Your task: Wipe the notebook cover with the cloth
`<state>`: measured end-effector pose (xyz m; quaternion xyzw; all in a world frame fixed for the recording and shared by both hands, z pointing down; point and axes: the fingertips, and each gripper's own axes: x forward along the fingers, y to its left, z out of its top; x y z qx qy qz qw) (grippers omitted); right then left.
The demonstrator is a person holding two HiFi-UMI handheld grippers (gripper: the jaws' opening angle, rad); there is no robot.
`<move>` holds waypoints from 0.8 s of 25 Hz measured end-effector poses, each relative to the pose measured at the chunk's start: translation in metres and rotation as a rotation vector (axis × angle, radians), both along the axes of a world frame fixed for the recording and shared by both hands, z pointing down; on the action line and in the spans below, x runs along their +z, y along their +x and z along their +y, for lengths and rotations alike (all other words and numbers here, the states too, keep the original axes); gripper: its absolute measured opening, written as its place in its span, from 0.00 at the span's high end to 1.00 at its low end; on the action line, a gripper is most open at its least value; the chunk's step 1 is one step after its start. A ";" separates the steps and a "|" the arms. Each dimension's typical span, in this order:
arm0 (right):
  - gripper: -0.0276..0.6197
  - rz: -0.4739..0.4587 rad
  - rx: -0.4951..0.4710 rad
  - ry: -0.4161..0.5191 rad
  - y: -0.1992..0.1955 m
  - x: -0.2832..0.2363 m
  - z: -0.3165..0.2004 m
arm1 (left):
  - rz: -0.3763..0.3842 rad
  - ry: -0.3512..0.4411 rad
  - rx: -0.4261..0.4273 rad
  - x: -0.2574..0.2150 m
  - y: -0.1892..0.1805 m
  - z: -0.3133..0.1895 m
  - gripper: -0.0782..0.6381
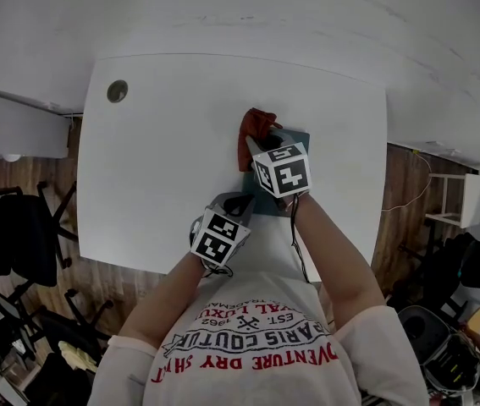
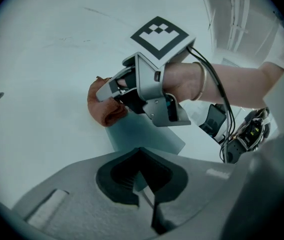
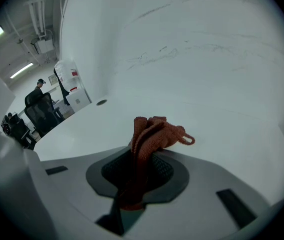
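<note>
- White table filled the head view, bare apart from a round cable hole near its far left corner, with wooden floor and office chairs around it. The notebook lay flat just past the table's middle. The cloth was bunched at the notebook's far left corner under the right gripper. The left gripper sat at the notebook's near edge.
- The left gripper view showed its own jaws closed on the notebook's near edge, probably to pin the cover so it would not slide under the rubbing. Across the cover, the right gripper held the cloth low at the far corner, where it seemed to lie partly over bare table.
- The right gripper view showed those jaws clamped tight on the cloth. A loose wad stuck out beyond the tips, which looked meant as the wiping face.
</note>
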<state>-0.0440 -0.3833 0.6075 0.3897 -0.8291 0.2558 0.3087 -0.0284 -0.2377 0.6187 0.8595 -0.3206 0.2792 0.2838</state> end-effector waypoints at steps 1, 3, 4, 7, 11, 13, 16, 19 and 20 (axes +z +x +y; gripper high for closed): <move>0.84 0.005 0.003 0.001 0.002 0.000 0.000 | 0.003 -0.004 -0.007 0.000 0.000 0.000 0.88; 0.84 -0.003 0.012 -0.002 0.005 -0.001 0.001 | 0.004 -0.006 -0.013 0.000 0.000 0.000 0.88; 0.84 -0.014 0.019 -0.006 0.006 -0.002 0.001 | 0.003 -0.006 -0.015 0.000 0.000 0.000 0.88; 0.83 -0.050 0.035 -0.016 0.010 -0.004 0.002 | 0.004 -0.010 -0.022 -0.002 -0.001 0.000 0.88; 0.83 -0.073 0.049 -0.021 0.022 -0.004 0.005 | 0.010 -0.006 -0.022 -0.002 0.000 0.000 0.88; 0.83 -0.068 0.062 -0.024 0.031 -0.003 0.005 | 0.007 -0.004 -0.022 -0.002 0.000 0.000 0.88; 0.83 -0.061 0.098 -0.034 0.049 -0.002 0.005 | 0.004 -0.005 -0.024 -0.001 -0.001 0.000 0.88; 0.83 -0.059 0.137 -0.043 0.066 -0.001 0.005 | 0.005 0.004 -0.027 -0.002 0.000 -0.001 0.88; 0.83 -0.058 0.147 -0.046 0.072 -0.001 0.006 | 0.003 0.004 -0.028 -0.002 -0.001 0.000 0.88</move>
